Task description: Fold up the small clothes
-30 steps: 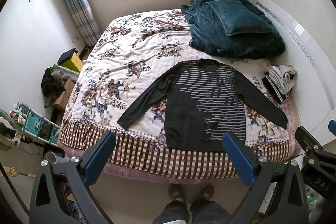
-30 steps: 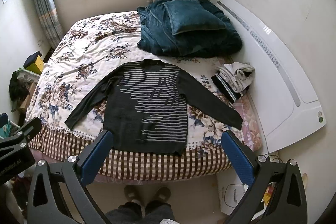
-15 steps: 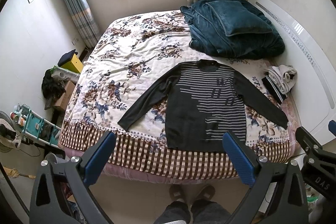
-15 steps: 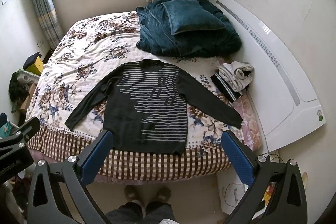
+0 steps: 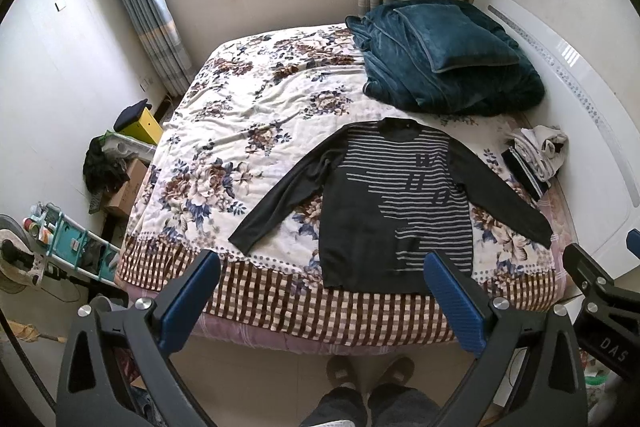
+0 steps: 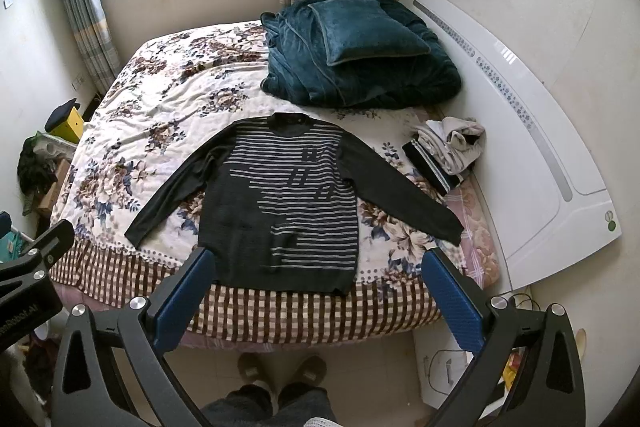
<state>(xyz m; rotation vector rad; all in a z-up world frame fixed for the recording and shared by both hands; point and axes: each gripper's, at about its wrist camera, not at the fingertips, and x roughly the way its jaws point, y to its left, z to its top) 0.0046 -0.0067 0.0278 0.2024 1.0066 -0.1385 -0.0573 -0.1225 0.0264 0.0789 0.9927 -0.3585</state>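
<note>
Ahead, the sweater (image 5: 396,203) lies flat, collar away, hem nearest; left gripper (image 5: 320,291) and right gripper (image 6: 316,287) hover spread wide, empty

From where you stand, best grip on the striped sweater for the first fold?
Probably a cuff: the sweater lies flat, sleeves splayed out. Right gripper takes the right cuff from the bed's near edge; both grippers are open, above the floor.
</note>
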